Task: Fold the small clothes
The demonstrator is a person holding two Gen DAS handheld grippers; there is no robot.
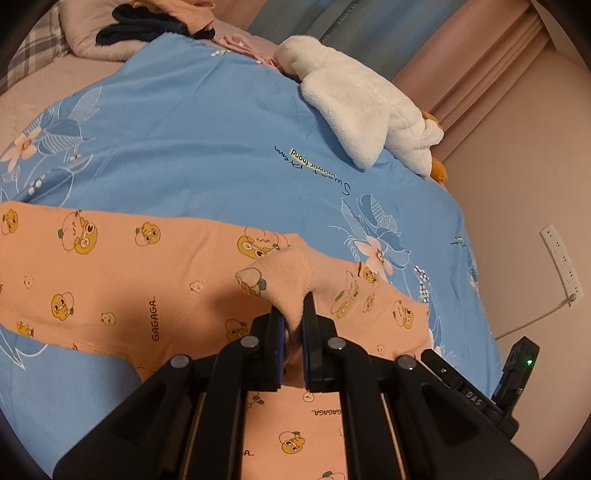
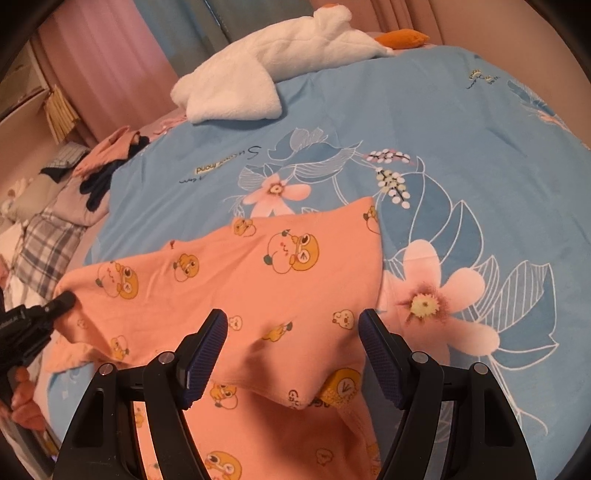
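A small orange garment [image 1: 122, 280] printed with yellow cartoon ducks lies spread on a blue floral bedspread [image 1: 192, 140]. My left gripper [image 1: 293, 306] is shut on a bunched fold of the garment and holds it raised above the rest of the cloth. In the right wrist view the same garment [image 2: 240, 280] lies partly folded over itself. My right gripper [image 2: 293, 328] is open and empty, its jaws wide apart just above the garment's near edge. The left gripper's tip [image 2: 61, 301] shows at the garment's left corner.
A white plush goose [image 1: 354, 99] with orange feet lies at the far side of the bed, also in the right wrist view [image 2: 266, 66]. A pile of dark and pink clothes [image 1: 147, 22] sits by a plaid pillow [image 2: 48, 251]. A power strip [image 1: 561, 262] hangs on the wall.
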